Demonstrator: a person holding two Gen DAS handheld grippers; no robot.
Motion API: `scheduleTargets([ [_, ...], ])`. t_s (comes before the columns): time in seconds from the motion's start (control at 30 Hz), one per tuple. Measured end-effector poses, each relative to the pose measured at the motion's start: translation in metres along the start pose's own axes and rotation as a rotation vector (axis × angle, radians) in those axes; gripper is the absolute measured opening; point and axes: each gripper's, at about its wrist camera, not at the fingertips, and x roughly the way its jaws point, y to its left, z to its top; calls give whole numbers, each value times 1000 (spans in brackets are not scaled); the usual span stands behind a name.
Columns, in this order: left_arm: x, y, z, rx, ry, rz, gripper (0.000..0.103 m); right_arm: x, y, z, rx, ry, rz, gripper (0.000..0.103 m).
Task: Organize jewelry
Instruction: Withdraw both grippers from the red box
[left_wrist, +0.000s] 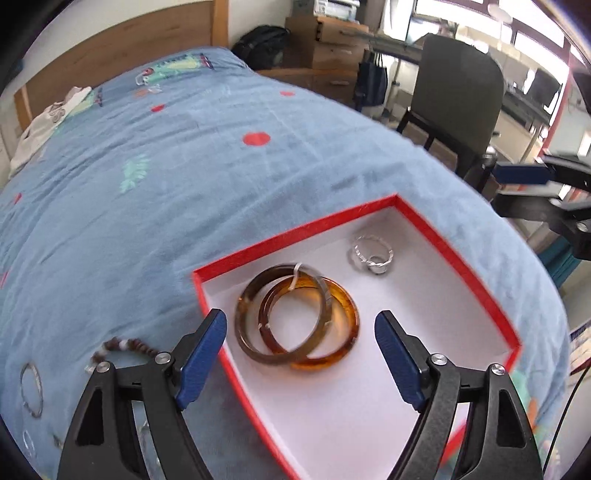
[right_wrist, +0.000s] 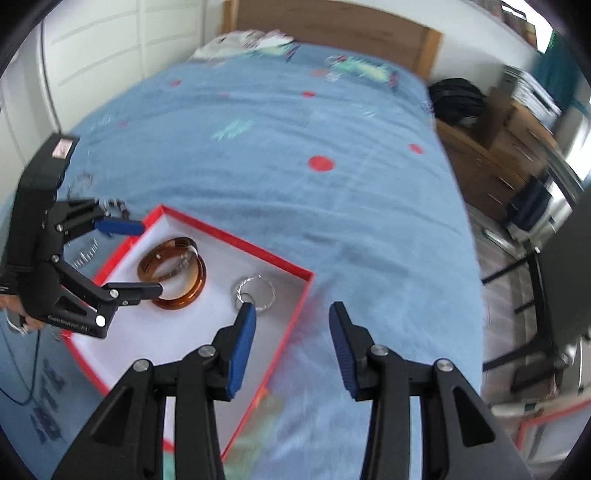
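Left wrist view: left hand-held gripper (left_wrist: 300, 334) hangs over the red box (left_wrist: 458, 254), jaws wide apart, nothing held. Two amber bangles (left_wrist: 295, 321) lie overlapped between the fingers; silver rings (left_wrist: 371, 254) sit nearby in the box. Looks like mid-task: some pieces boxed, others not. Beaded bracelet (left_wrist: 122, 347) and thin silver bangle (left_wrist: 31, 389) lie on the bed (left_wrist: 184, 166) left of the box, prob next to fetch; box wall stands btwn.

Right wrist view: right hand-held gripper (right_wrist: 291, 347) apart, empty, straddling the box's near edge.
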Motion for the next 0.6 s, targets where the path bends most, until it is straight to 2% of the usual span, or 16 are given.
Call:
scheduleTargets([
  [0.13, -41, 4, -9, -37, -50, 0, 83, -45, 7, -16, 62, -39, -18, 40],
  [0.27, -92, 18, -29, -62, -97, 20, 83, -84, 29, -31, 113, -84, 5, 40],
  [0.4, -145, 43, -57, -92, -131, 83, 83, -118, 62, -41, 133, -129, 27, 40],
  [0.6, -215, 92, -105, -135, -146, 223, 84, -147, 117, -44, 120, -178, 63, 40],
])
